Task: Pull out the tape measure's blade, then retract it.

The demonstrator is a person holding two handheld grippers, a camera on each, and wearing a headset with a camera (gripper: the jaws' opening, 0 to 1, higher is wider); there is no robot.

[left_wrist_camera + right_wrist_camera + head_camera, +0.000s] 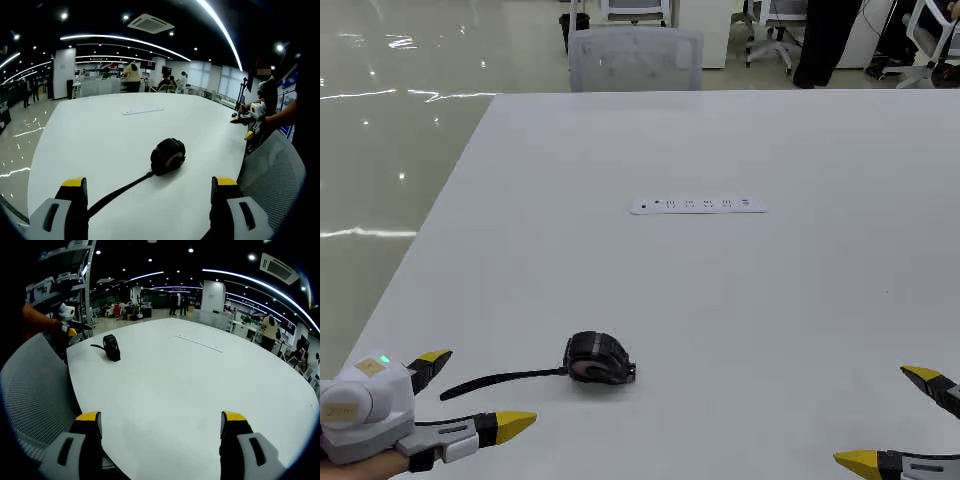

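Head view: the black tape measure (598, 359) lies on the white worktop (740, 300). Its strap (500, 381) points at the left gripper (485, 388). The right gripper (877, 416) is well apart. Both have wide open jaws and hold nothing.

Left gripper view: the case sits just ahead, so I think this gripper should grab the case (not the floppy strap).

Right gripper view: the tape measure is far off. This gripper should come across and pinch the blade tip, which is too small to see.

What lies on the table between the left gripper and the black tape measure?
Its black strap, trailing from the black tape measure toward the open left gripper across bare white table; clearest in the left gripper view.
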